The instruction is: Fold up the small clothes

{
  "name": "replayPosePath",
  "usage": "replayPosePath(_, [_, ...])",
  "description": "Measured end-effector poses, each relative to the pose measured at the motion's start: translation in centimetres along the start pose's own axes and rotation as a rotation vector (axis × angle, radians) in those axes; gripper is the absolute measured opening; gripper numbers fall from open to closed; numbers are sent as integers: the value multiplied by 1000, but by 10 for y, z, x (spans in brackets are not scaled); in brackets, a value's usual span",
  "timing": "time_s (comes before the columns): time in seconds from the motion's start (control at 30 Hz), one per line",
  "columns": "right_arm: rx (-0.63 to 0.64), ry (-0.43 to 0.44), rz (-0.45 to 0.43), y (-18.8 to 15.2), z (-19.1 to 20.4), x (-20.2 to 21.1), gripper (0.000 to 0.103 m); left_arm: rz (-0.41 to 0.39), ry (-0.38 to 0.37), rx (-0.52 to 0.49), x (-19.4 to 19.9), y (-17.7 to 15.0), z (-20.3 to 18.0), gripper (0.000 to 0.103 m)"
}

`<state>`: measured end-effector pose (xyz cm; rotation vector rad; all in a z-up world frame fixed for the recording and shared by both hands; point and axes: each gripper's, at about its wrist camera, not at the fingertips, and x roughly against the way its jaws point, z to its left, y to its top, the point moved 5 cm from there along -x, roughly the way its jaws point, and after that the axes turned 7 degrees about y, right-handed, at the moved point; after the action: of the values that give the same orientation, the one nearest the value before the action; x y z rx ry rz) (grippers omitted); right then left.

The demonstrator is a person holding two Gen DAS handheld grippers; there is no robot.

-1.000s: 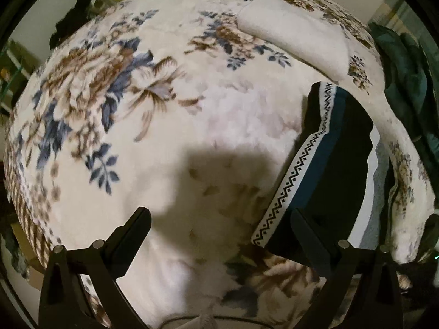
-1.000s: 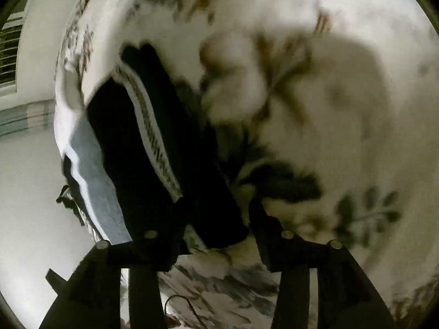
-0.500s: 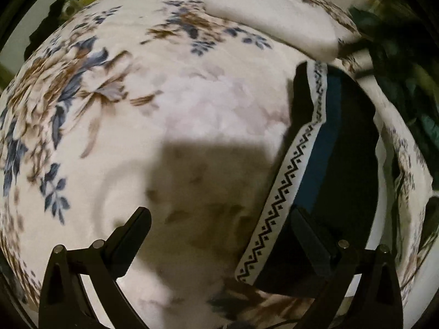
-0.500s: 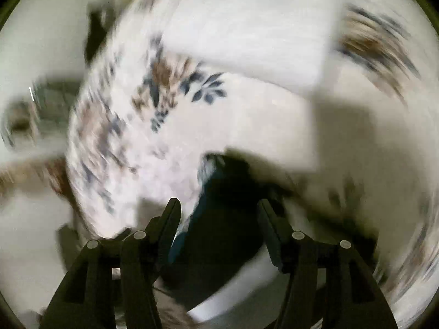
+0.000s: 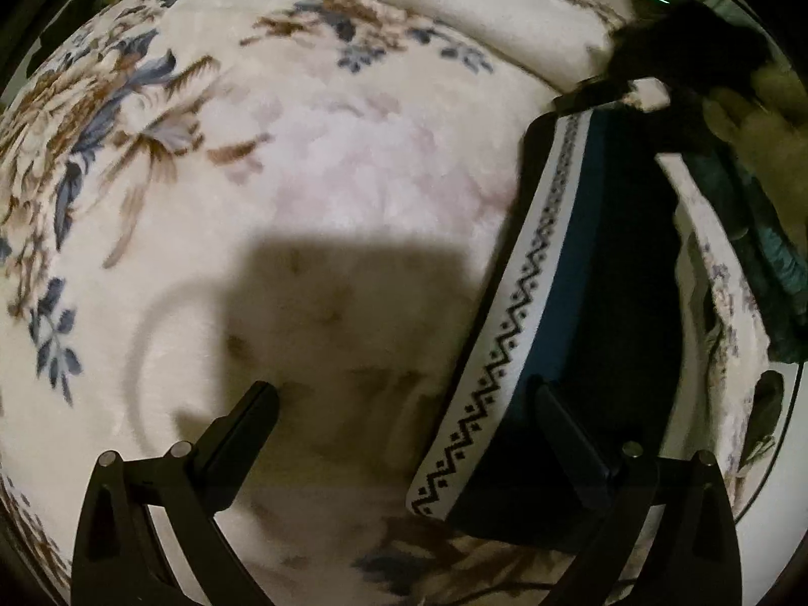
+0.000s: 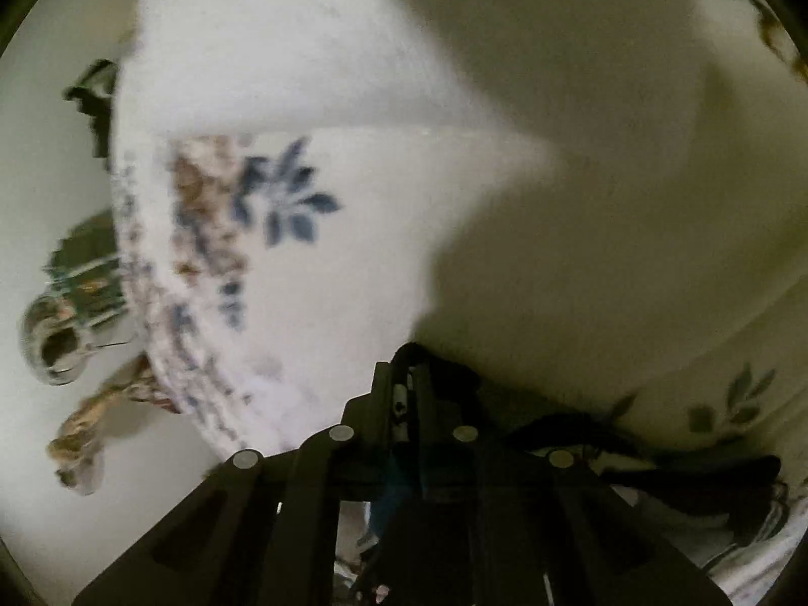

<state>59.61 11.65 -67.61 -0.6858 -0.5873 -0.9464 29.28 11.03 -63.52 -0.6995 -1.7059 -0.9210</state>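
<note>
A plush cream blanket [image 5: 313,161] printed with brown and blue flowers covers the whole work surface; in the right wrist view the same blanket [image 6: 283,262] falls away at its left edge toward a pale floor [image 6: 50,161], where blurred objects lie that cannot be identified. A cream folded towel [image 5: 495,25] rests on the blanket at the far side, beyond the garment. A dark teal cloth [image 5: 767,242] lies off the blanket's right edge.

The task item, a dark folded garment [image 5: 606,278] with a blue panel and a white band bearing a black zigzag pattern, lies on the blanket toward its right side. The left gripper [image 5: 404,404] hovers above the blanket with its fingers spread wide and nothing between them; its right finger [image 5: 570,434] overlaps the near end of the garment, and its left finger is well apart from the garment, over bare blanket in shadow. At the garment's far corner, next to the towel, the right gripper [image 5: 596,93] appears as a dark blurred shape with a hand [image 5: 757,111] behind it.

In the right wrist view the right gripper [image 6: 411,384] has its fingers pressed together on a thin edge of the dark garment [image 6: 656,474], which trails to the right across the blanket.

No legible writing or brand mark is visible
</note>
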Motion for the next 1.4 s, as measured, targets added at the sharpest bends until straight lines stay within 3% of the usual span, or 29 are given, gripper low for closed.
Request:
replayPosePath(0.07, [21, 46, -115, -21, -6, 43, 69, -18, -12, -16, 12, 5, 2, 103])
replayPosePath(0.13, [16, 38, -248, -57, -36, 97, 71, -35, -22, -32, 21, 10, 1, 103])
replayPosePath(0.27, [-138, 6, -372, -129, -124, 145, 78, -43, -54, -68, 30, 17, -6, 103])
replayPosePath(0.4, [-318, 65, -381, -192, -216, 126, 78, -32, -69, -102, 24, 17, -16, 103])
replayPosePath(0.47, [-364, 133, -380, -207, -245, 98, 78, -26, -71, -117, 20, 25, -23, 103])
replayPosePath(0.57, [-384, 287, -391, -206, -257, 66, 78, -28, -69, -142, 15, 35, -35, 103])
replayPosePath(0.63, [-403, 377, -455, -200, -262, 56, 72, -36, -58, -166, 12, 45, -43, 103])
replayPosePath(0.67, [-411, 390, -470, -198, -260, 49, 39, -39, -51, -174, 11, 48, -46, 103])
replayPosePath(0.7, [-409, 418, -483, -197, -257, 49, 14, -41, -44, -180, 10, 52, -49, 103])
replayPosePath(0.9, [-226, 277, -679, -210, -210, 111, 13, -69, -39, -200, 12, 73, -67, 103])
replayPosePath(1.0, [-189, 213, -689, -207, -208, 124, 13, -83, -32, -211, 12, 79, -74, 103])
replayPosePath(1.07, [-208, 181, -629, -199, -222, 116, 13, -87, -28, -207, 9, 82, -76, 103])
replayPosePath(1.13, [-277, 147, -527, -194, -249, 102, 17, -79, -21, -196, 4, 83, -74, 103])
replayPosePath(1.2, [-338, 160, -479, -194, -263, 94, 44, -68, -20, -181, 0, 82, -70, 103])
replayPosePath(1.27, [-366, 242, -501, -205, -272, 98, 53, -57, -33, -166, -2, 80, -65, 103])
replayPosePath(1.33, [-387, 342, -512, -222, -285, 102, 67, -35, -65, -155, -6, 78, -59, 103])
replayPosePath(1.4, [-409, 436, -484, -232, -296, 94, 72, 17, -132, -136, -15, 73, -53, 103])
